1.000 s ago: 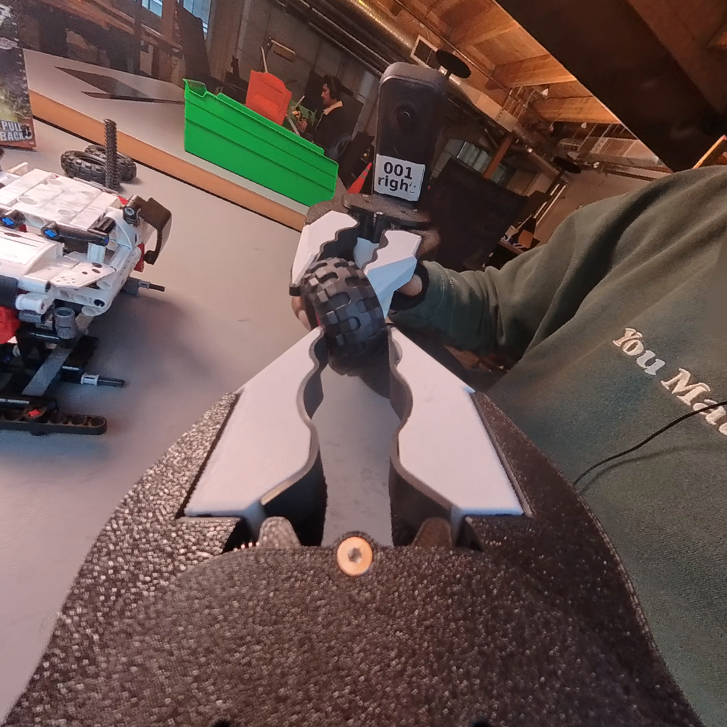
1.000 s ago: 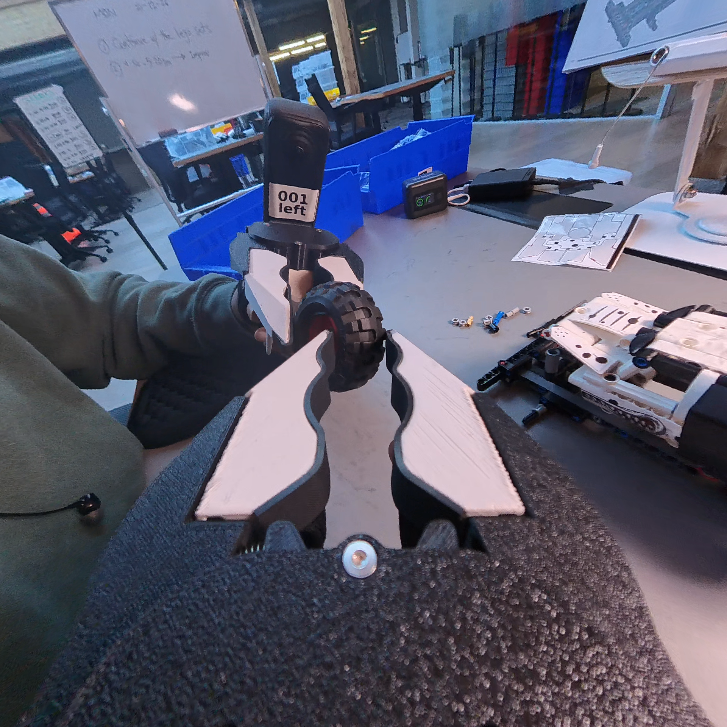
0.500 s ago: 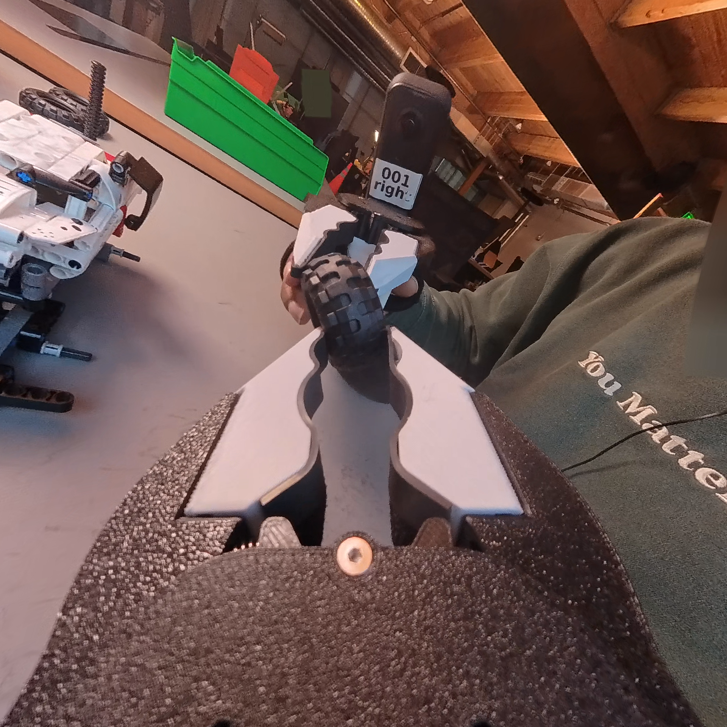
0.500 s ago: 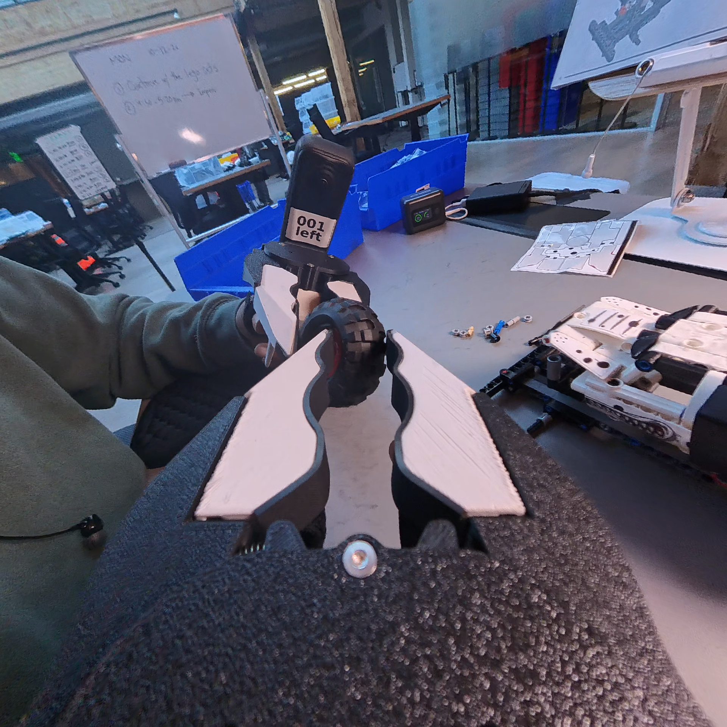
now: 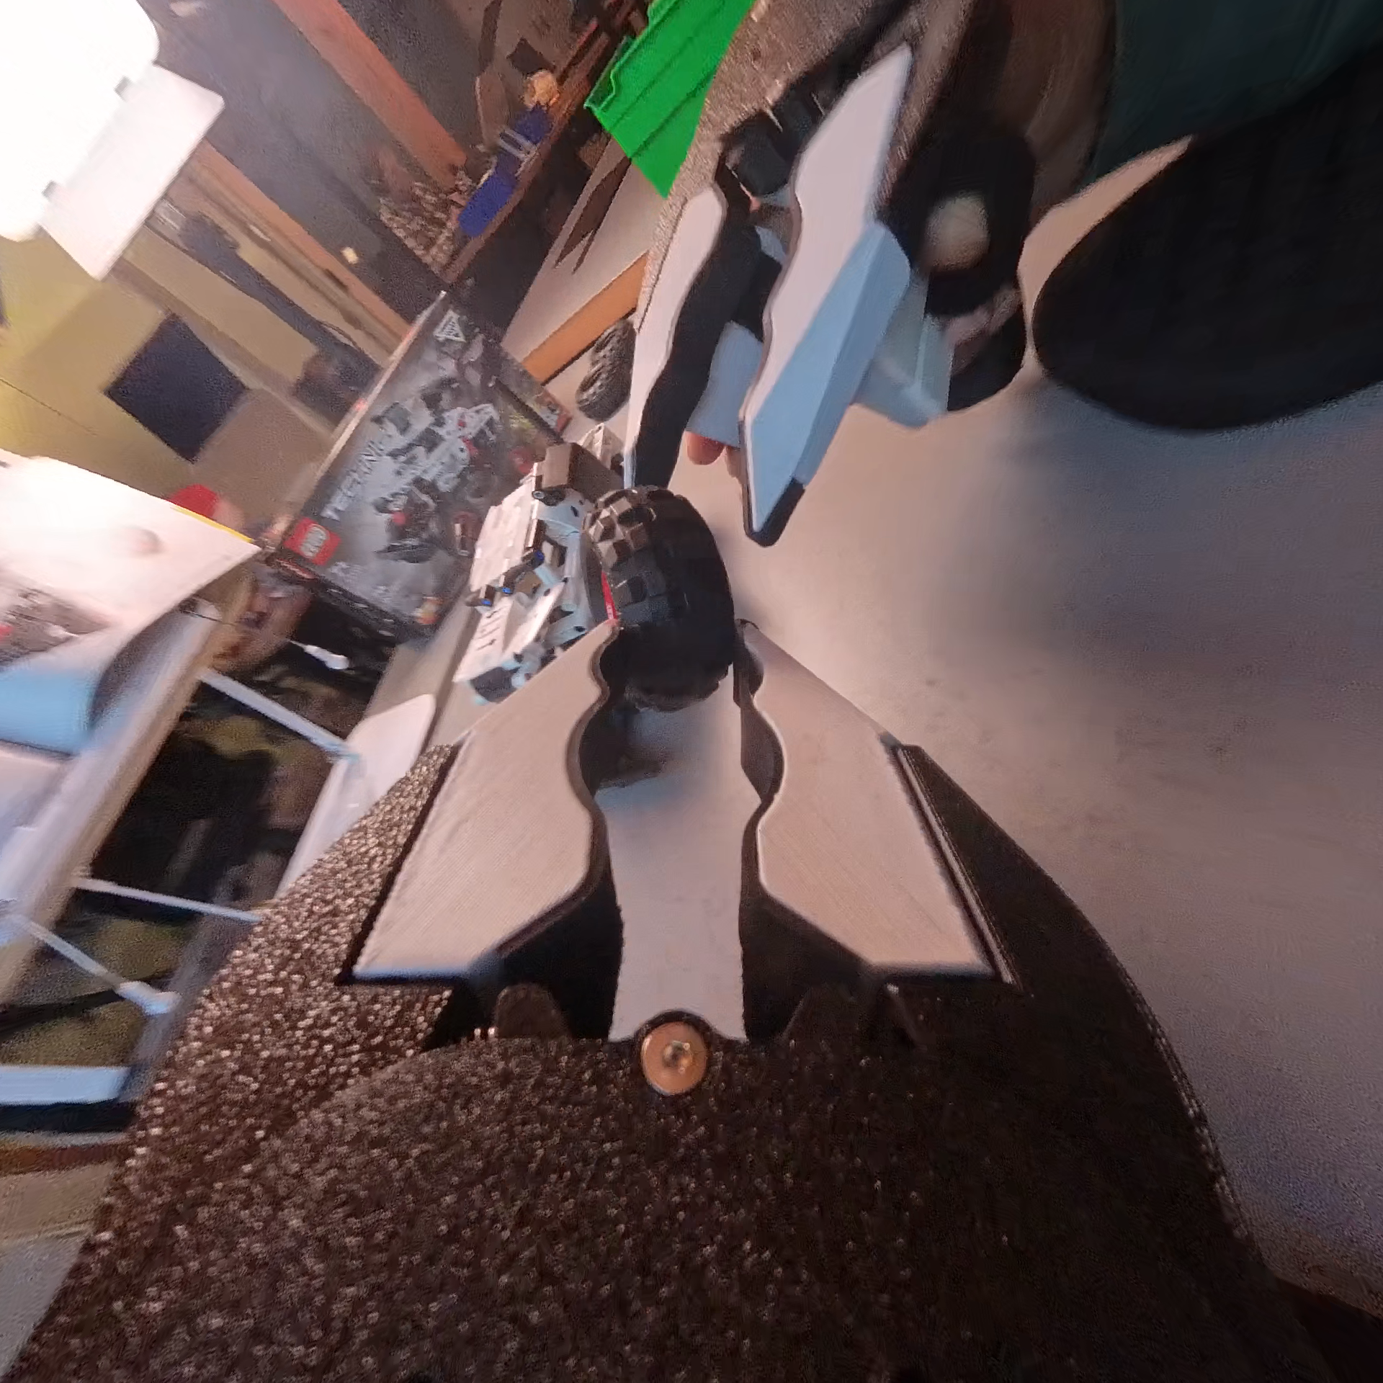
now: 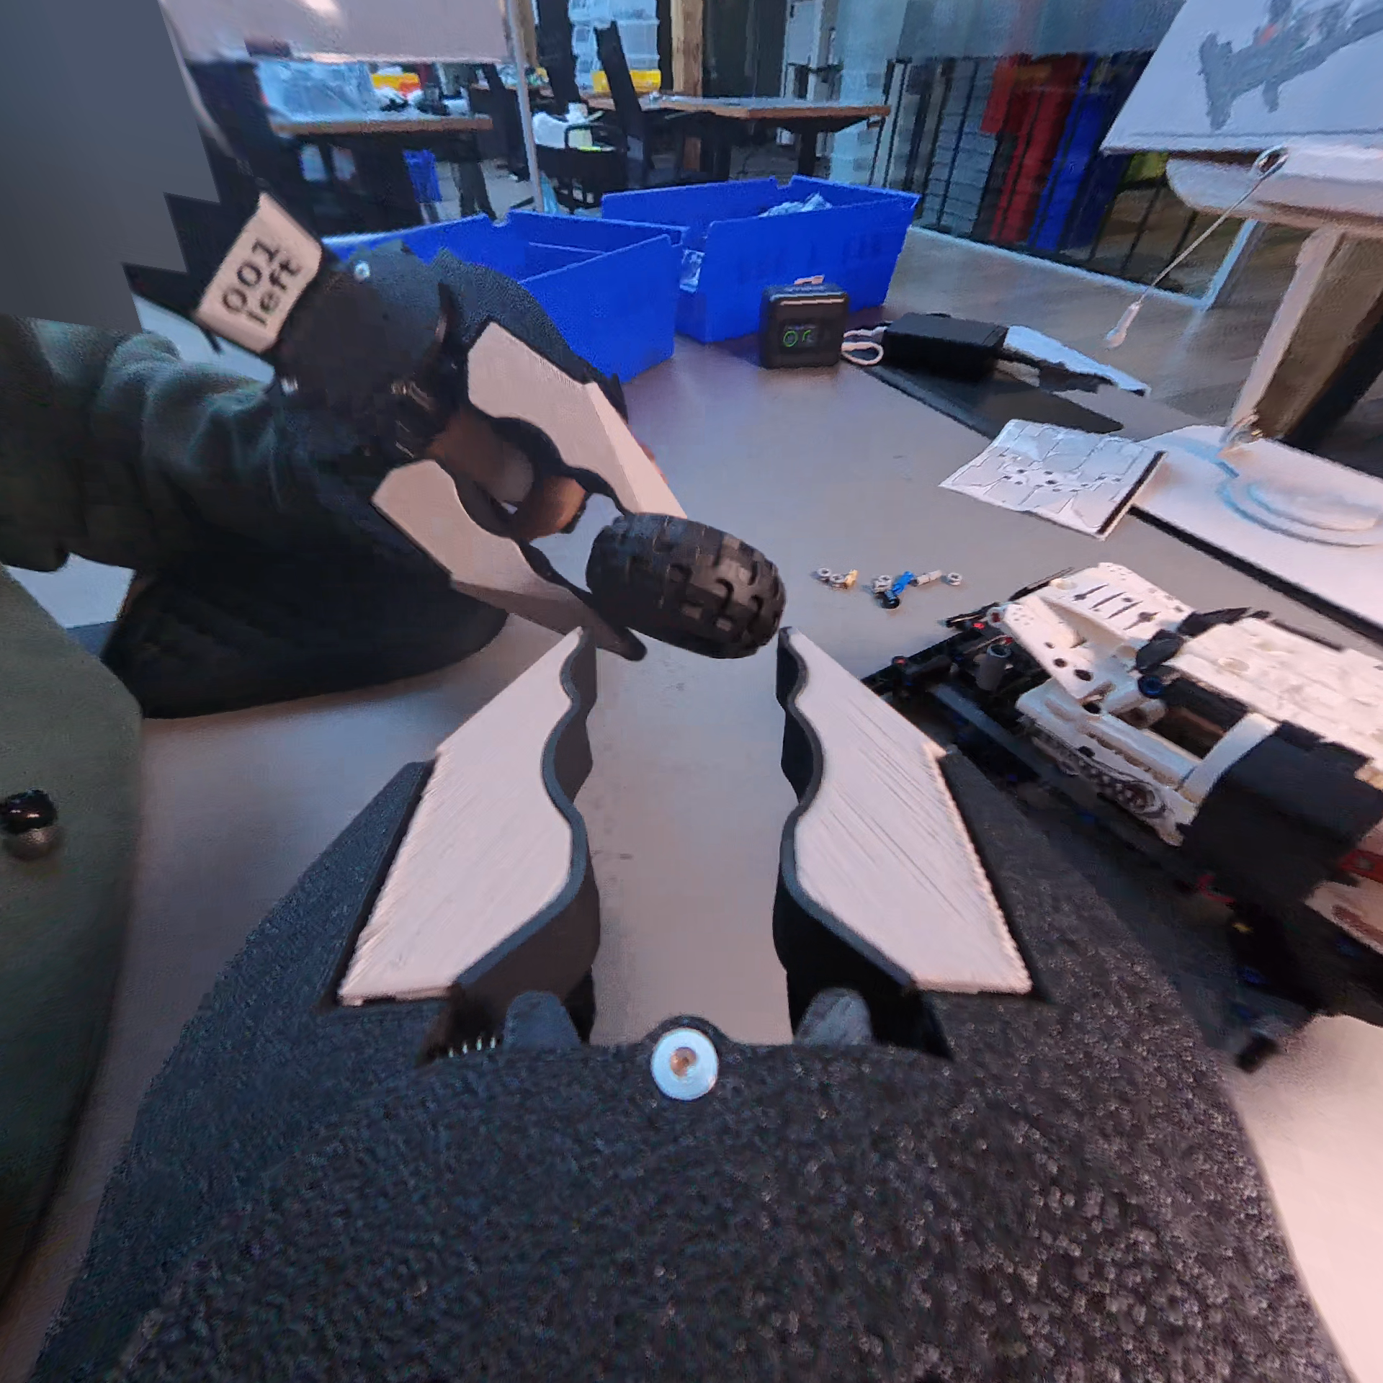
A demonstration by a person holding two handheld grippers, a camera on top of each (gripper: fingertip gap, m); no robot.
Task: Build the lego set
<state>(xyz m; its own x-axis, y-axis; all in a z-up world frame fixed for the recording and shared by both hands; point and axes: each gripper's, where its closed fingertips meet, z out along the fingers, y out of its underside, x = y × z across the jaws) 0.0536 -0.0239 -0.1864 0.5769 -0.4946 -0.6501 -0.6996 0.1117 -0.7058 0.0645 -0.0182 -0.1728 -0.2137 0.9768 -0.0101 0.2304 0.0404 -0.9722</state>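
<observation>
Over grey table (image 6: 748, 464), left claw (image 6: 636, 599) grips black tyre (image 6: 685, 595); right claw (image 6: 685, 643) gapes wide, empty.

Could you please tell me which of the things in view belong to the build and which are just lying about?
Belongs to the job:
black tyre, held in the left tongs
right tongs, open
white lego car
small loose parts
instruction sheet
set box

Lying about:
blue bins
green bin
small black device
</observation>
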